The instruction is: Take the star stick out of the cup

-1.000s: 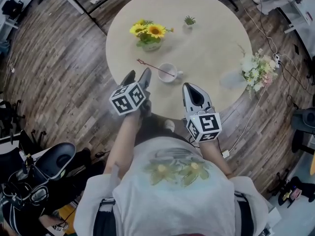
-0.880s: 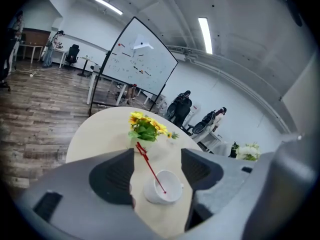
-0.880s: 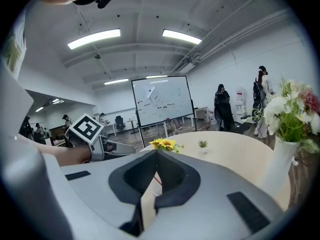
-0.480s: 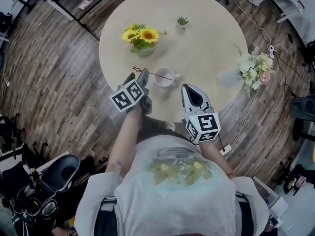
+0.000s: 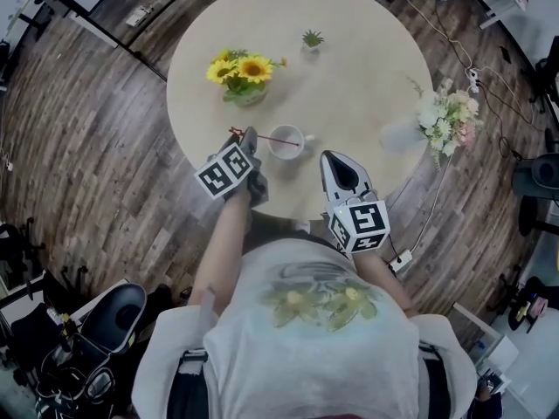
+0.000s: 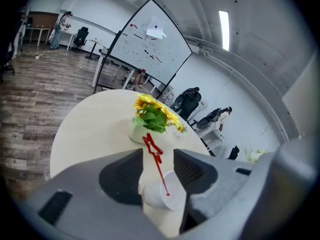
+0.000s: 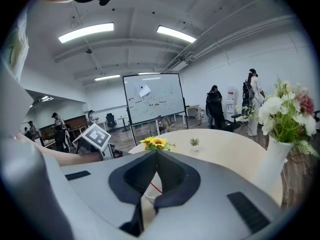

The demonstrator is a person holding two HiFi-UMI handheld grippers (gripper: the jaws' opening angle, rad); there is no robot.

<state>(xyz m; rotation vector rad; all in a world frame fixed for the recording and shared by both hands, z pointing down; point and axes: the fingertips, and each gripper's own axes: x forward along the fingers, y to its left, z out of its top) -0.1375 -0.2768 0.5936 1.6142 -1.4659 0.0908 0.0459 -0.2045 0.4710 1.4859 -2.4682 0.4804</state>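
A white cup [image 5: 286,141] stands on the round beige table [image 5: 367,77], near its front edge. The red star stick [image 5: 262,135] leans out of it to the left, and its star end lies at the tips of my left gripper [image 5: 247,136]. In the left gripper view the star stick [image 6: 152,150] rises from the cup [image 6: 162,198] between the jaws of the left gripper [image 6: 158,153], which are closing; a gap still shows on each side of it. My right gripper [image 5: 333,156] hovers right of the cup with nothing in it, and the right gripper [image 7: 155,153] shows its tips together.
A sunflower pot [image 5: 238,75] stands behind the cup, a small green plant [image 5: 312,39] further back, and a vase of white flowers [image 5: 445,116] at the table's right edge. Dark office chairs [image 5: 96,321] stand on the wooden floor at lower left.
My left gripper has moved forward to the star end of the stick, and its jaws have narrowed around it. The right gripper has stayed where it was.
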